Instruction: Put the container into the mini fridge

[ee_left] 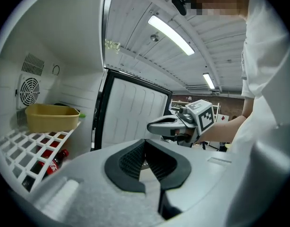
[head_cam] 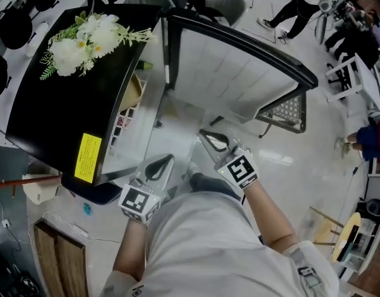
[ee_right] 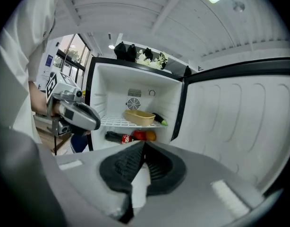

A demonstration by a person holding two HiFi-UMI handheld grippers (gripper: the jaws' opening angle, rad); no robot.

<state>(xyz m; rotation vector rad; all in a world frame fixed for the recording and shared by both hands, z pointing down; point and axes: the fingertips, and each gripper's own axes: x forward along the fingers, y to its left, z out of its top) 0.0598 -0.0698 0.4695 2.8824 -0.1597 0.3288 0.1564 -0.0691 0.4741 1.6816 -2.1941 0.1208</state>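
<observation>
The container (ee_right: 139, 117), a shallow tan tub, sits inside the mini fridge (ee_right: 98, 96) on the white wire shelf (ee_right: 113, 122), towards the back under the round vent, with a dark green-tipped vegetable (ee_right: 160, 120) just beside it on the right. From where I stand the putting-in looks done, and what is left looks like the door (ee_right: 230, 122), which hangs wide open. Both tongs are pressed together with nothing between them: the left gripper (ee_left: 146, 161) and the right gripper (ee_right: 144, 161) are held out in front of the person, near each other and well clear of the shelf. That is where I'd expect trouble. Closed tongs can only push at that door, and a push landing high or near the hinge could make a tip skid across the smooth inner panel. A hard shove could rock the whole box, and the bunch of white flowers (head_cam: 85, 42) lying on its black top could slide off. The tub rests on open wire, so the same jolt could send it against the vegetable, or forward to where the door would catch its rim. Down below, a cola bottle (ee_right: 117, 137) lies on its side by some fruit (ee_right: 141, 135) and could roll out. With the tongs this near each other, they could also knock together.
</observation>
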